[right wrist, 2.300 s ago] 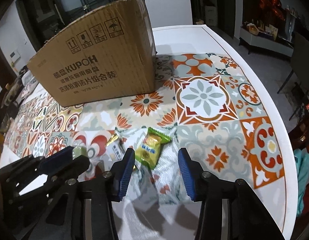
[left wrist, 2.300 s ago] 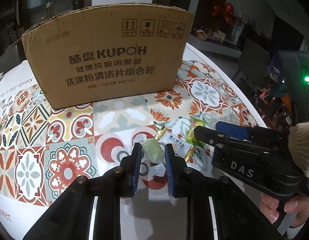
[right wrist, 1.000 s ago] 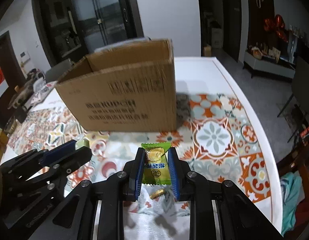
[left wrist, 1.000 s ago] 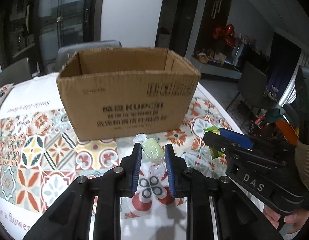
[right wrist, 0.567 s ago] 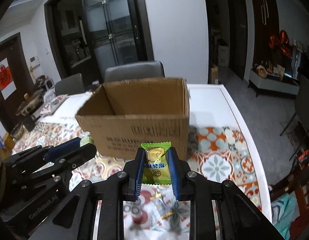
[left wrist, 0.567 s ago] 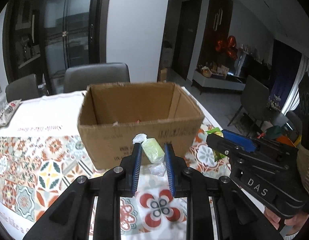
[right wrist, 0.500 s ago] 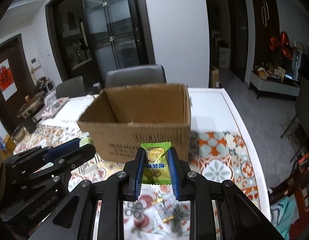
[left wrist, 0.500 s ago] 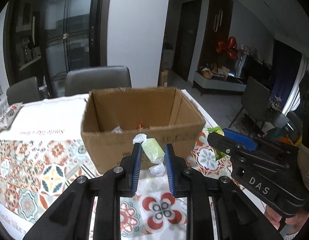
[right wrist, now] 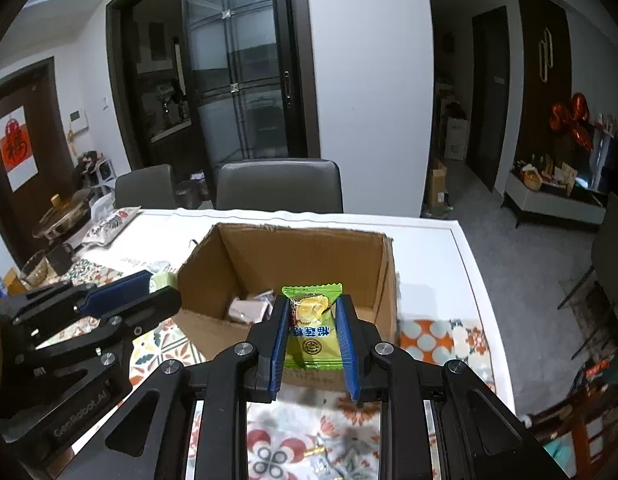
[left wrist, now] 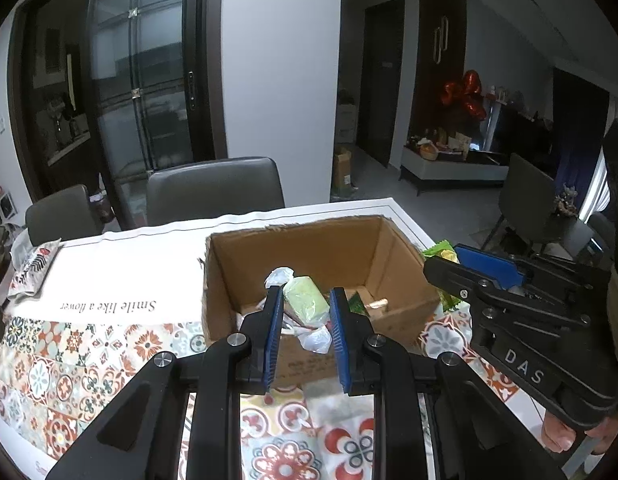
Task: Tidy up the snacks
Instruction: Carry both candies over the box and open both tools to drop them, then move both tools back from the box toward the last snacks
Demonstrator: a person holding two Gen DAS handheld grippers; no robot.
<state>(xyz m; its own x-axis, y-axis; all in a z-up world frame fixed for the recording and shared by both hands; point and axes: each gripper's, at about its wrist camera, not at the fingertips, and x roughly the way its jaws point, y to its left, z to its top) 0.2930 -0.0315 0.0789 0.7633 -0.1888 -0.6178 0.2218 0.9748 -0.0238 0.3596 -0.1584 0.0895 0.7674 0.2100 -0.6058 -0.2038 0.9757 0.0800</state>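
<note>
An open cardboard box [left wrist: 401,312] stands on the tiled tablecloth, also in the right wrist view [right wrist: 385,312]; several wrapped snacks [right wrist: 247,308] lie inside. My left gripper [left wrist: 305,300] is shut on a pale green wrapped candy [left wrist: 305,304], held above the box's near left edge. My right gripper [right wrist: 312,308] is shut on a green snack packet [right wrist: 311,332] with a yellow sweet, held above the box's near wall. The right gripper also shows in the left wrist view [left wrist: 469,268]; the left gripper also shows in the right wrist view [right wrist: 149,292].
A gold-wrapped candy [right wrist: 317,450] lies on the tablecloth [right wrist: 441,340] below the right gripper. Grey chairs [right wrist: 279,188] stand behind the table. A snack bag [left wrist: 31,268] lies at the far left. The table's right edge [right wrist: 485,300] is near the box.
Both grippers rose from the table with their snacks and moved forward toward the box. The box's open top and its contents now show below the fingertips.
</note>
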